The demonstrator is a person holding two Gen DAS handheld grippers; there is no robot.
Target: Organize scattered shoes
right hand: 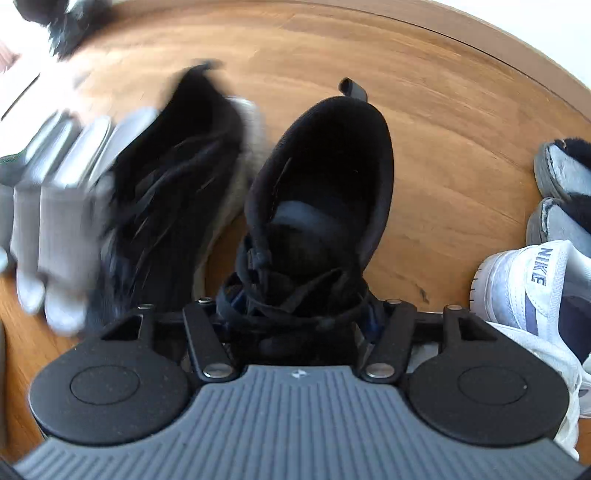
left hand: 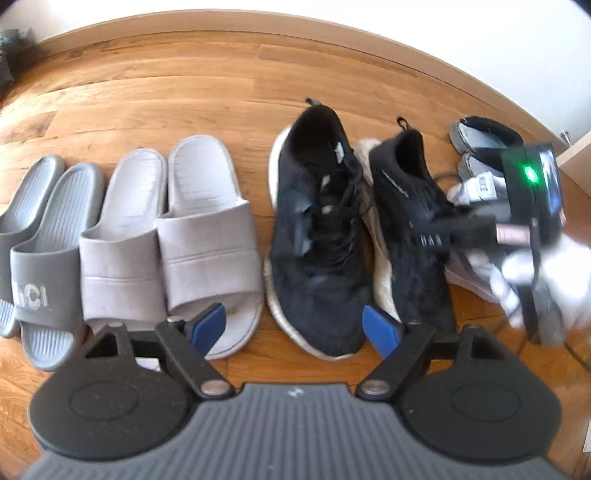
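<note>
Shoes stand in a row on the wooden floor (left hand: 221, 96). My left gripper (left hand: 295, 328) hangs open above the toe of a black sneaker (left hand: 317, 236), touching nothing. To its right the second black sneaker (left hand: 410, 221) leans against it, with my blurred right gripper (left hand: 439, 236) on its laced front. In the right wrist view that sneaker (right hand: 321, 177) fills the gap of my right gripper (right hand: 299, 314), whose fingers press on both its sides. Its mate (right hand: 173, 206) is blurred at the left.
Left of the sneakers lie a pair of light grey slides (left hand: 177, 236) and a pair of dark grey slides (left hand: 48, 236). On the right are white sneakers (right hand: 535, 288) and furry grey slippers (right hand: 565, 177). A skirting board (left hand: 295, 33) and a white wall close the far side.
</note>
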